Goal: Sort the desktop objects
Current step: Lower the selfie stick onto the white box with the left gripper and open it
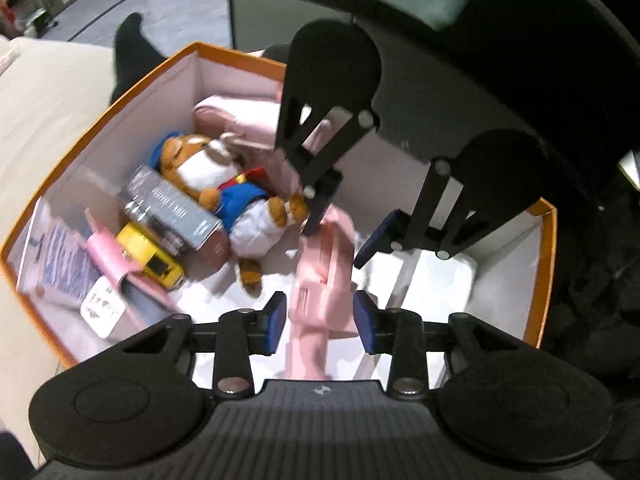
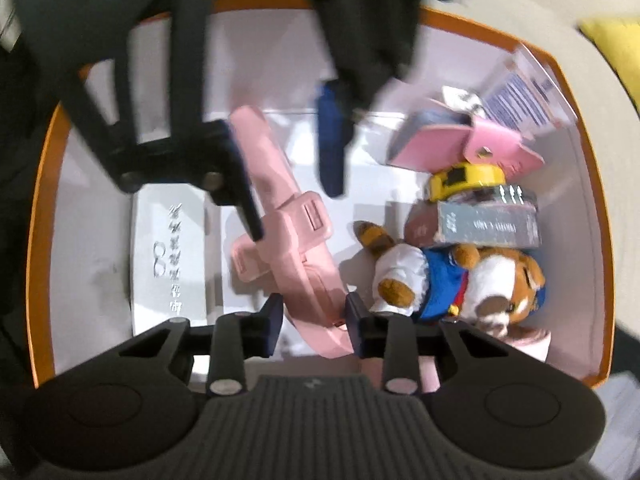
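Note:
An orange-rimmed box [image 1: 100, 114] with white walls holds the sorted things; it also shows in the right wrist view [image 2: 40, 184]. A pink folding stand [image 1: 320, 300] hangs over the box's inside, also in the right wrist view [image 2: 288, 232]. My left gripper [image 1: 320, 320] is open, its blue pads a little apart from each side of the stand. My right gripper [image 2: 314, 316] is open around the stand's other end; it faces the left gripper in the left wrist view [image 1: 340, 220]. A plush animal [image 1: 236, 200] in blue clothes lies in the box.
Inside the box lie a grey carton [image 1: 172, 208], a yellow gadget [image 1: 152, 258], a pink case [image 1: 120, 272], a printed packet [image 1: 60, 264] and a white booklet [image 2: 168, 248]. A beige table surface [image 1: 48, 100] surrounds the box. A yellow thing [image 2: 616, 48] lies outside.

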Demonstrator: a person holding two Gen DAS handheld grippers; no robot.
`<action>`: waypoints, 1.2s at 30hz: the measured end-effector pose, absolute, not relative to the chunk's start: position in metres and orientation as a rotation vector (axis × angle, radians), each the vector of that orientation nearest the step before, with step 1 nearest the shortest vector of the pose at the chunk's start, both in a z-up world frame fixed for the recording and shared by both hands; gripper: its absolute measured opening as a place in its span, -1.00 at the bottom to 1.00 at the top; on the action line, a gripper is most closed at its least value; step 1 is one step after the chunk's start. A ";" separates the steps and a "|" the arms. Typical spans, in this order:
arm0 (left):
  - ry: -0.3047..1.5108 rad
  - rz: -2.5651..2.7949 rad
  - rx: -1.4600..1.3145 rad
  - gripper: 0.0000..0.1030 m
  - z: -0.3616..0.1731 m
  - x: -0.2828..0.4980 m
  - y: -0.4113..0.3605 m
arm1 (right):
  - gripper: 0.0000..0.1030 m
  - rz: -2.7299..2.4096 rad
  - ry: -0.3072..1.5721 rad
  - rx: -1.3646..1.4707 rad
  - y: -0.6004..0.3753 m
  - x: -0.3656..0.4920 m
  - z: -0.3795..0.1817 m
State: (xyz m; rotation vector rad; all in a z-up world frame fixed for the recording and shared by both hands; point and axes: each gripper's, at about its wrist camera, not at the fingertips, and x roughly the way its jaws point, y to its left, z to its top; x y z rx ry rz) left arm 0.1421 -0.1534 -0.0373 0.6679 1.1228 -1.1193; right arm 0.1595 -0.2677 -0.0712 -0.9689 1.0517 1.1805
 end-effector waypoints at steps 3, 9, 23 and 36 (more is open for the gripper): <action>1.134 -1.101 0.683 -0.18 -0.039 0.137 -0.145 | -0.33 1.139 1.151 -0.850 -0.272 0.178 -0.071; 1.103 -1.042 0.825 -0.17 -0.051 0.128 -0.145 | -0.42 1.171 1.325 -0.708 -0.274 0.198 -0.075; 1.252 -1.102 0.747 -0.18 -0.063 0.140 -0.134 | -0.35 1.264 1.319 -0.801 -0.272 0.177 -0.075; 1.305 -1.030 0.652 -0.42 -0.064 0.156 -0.117 | -0.62 1.212 1.157 -0.904 -0.248 0.173 -0.085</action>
